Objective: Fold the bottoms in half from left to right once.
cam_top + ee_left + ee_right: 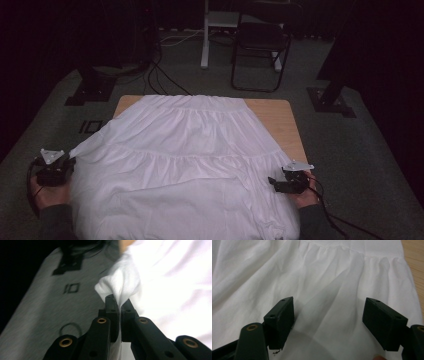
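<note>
A white tiered skirt (185, 160) lies spread over most of the wooden table (280, 117). At the table's left side my left gripper (67, 162) is shut on the skirt's left edge; in the left gripper view a fold of the white cloth (120, 285) rises from between the closed jaws of that gripper (119, 305). At the skirt's right edge my right gripper (275, 184) hovers just above the cloth. In the right gripper view that gripper (328, 315) stands wide open, with gathered white fabric (329, 290) lying below it and nothing pinched.
Grey carpet (360, 150) surrounds the table. A black chair (260, 45) and a white stand (205, 35) are beyond the far edge, with cables on the floor. Black stand feet (90, 90) (330, 100) flank the table. Bare wood shows at the far right corner.
</note>
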Motion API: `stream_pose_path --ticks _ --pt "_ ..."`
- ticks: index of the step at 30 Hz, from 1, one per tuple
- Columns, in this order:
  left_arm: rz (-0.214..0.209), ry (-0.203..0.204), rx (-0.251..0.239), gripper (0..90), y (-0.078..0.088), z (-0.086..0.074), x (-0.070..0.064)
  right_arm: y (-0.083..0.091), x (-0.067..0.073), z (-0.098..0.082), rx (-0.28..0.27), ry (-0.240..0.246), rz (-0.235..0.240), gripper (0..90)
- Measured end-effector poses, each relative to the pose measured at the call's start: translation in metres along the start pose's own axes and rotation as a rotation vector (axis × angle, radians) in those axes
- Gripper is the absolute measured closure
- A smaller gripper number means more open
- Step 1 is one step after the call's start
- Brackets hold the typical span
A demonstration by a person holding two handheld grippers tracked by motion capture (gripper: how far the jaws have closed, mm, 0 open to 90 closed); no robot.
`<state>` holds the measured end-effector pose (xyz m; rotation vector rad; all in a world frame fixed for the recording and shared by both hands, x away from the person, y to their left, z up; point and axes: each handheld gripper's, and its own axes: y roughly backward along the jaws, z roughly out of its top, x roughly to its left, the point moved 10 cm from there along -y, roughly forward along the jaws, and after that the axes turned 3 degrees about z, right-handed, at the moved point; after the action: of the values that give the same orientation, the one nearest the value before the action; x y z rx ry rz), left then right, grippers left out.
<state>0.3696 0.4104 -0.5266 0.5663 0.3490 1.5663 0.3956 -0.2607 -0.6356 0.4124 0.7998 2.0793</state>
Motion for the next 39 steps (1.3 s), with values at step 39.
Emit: stream_pose_path --ticks 39 --pt "-0.904 -0.479 -0.108 87.6 0.05 0.051 -0.42 -0.004 0.0 0.001 -0.032 -0.026 0.015 23.7"
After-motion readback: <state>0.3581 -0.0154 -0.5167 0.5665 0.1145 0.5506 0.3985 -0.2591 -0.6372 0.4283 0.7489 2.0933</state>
